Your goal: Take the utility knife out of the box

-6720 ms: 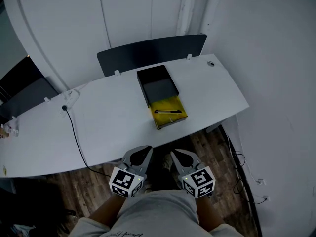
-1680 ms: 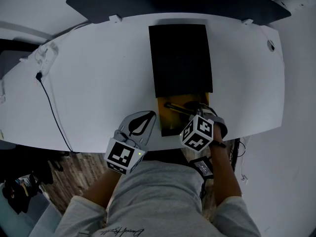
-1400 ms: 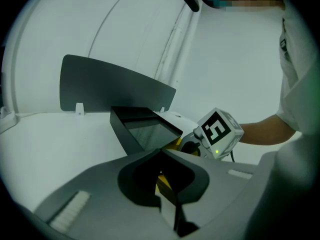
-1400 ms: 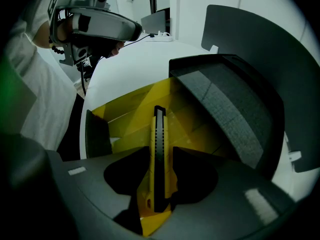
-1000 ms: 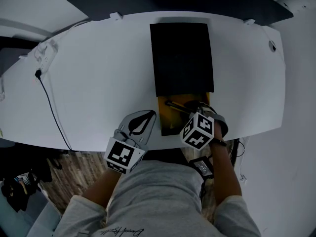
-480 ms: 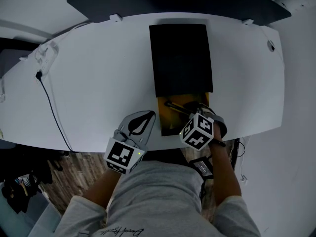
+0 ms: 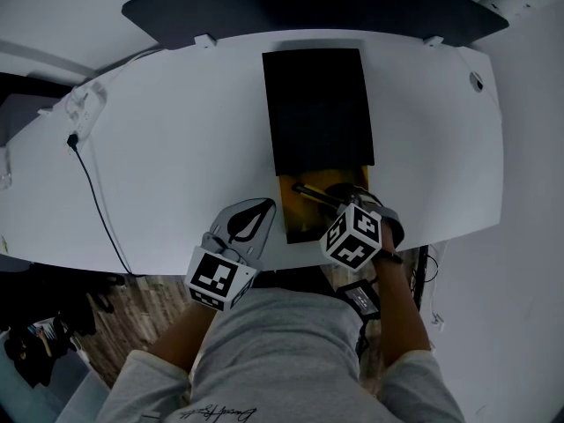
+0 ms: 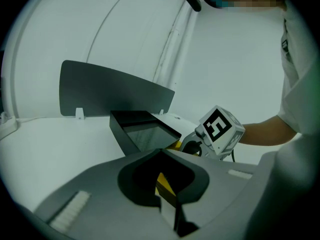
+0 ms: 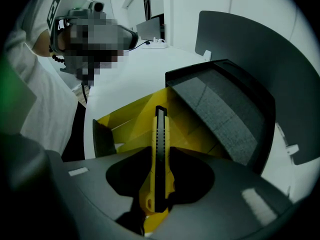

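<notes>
A black box lid stands across the white table, with its yellow tray pulled out toward me. The yellow and black utility knife lies slantwise over the tray. My right gripper reaches steeply down into the tray. In the right gripper view its jaws are closed on the knife at the fingertips, blade end pointing away over the tray. My left gripper rests shut and empty at the table's near edge, left of the tray; it faces the box.
A black cable runs from a white socket strip across the table's left side. A dark panel stands along the far edge. A small round hole sits at the far right. Wooden floor lies below the near edge.
Several seconds ago both grippers hung low by my lap. Now the right one is in the tray on the knife. Over the last second neither gripper has visibly moved.
</notes>
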### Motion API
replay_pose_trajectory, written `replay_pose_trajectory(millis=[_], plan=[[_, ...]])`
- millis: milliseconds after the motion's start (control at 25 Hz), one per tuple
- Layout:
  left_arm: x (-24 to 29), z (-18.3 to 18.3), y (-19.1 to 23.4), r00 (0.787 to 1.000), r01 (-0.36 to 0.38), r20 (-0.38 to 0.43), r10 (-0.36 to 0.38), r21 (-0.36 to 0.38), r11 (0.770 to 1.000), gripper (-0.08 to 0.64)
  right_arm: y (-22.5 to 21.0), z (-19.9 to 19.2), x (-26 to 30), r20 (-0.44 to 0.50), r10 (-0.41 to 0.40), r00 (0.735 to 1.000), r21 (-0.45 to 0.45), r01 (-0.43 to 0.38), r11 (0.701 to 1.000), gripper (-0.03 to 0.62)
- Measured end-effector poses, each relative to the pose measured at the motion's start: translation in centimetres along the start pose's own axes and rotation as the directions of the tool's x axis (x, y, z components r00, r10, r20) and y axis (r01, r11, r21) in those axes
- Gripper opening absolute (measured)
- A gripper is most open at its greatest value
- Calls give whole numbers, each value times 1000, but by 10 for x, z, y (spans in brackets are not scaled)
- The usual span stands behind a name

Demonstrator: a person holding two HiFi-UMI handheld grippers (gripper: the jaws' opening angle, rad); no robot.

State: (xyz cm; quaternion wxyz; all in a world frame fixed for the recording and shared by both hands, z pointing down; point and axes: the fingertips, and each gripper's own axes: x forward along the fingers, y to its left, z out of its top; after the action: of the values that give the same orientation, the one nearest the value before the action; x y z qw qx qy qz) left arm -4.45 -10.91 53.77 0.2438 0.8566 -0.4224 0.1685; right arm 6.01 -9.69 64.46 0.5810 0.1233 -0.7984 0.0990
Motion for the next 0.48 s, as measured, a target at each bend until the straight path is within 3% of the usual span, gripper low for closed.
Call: replay_pose_trajectory(millis=[480], plan=[[-7, 20, -4, 999, 3, 35, -4, 27, 1000, 0, -2, 7, -27, 44, -29, 999, 28, 28, 999, 130]])
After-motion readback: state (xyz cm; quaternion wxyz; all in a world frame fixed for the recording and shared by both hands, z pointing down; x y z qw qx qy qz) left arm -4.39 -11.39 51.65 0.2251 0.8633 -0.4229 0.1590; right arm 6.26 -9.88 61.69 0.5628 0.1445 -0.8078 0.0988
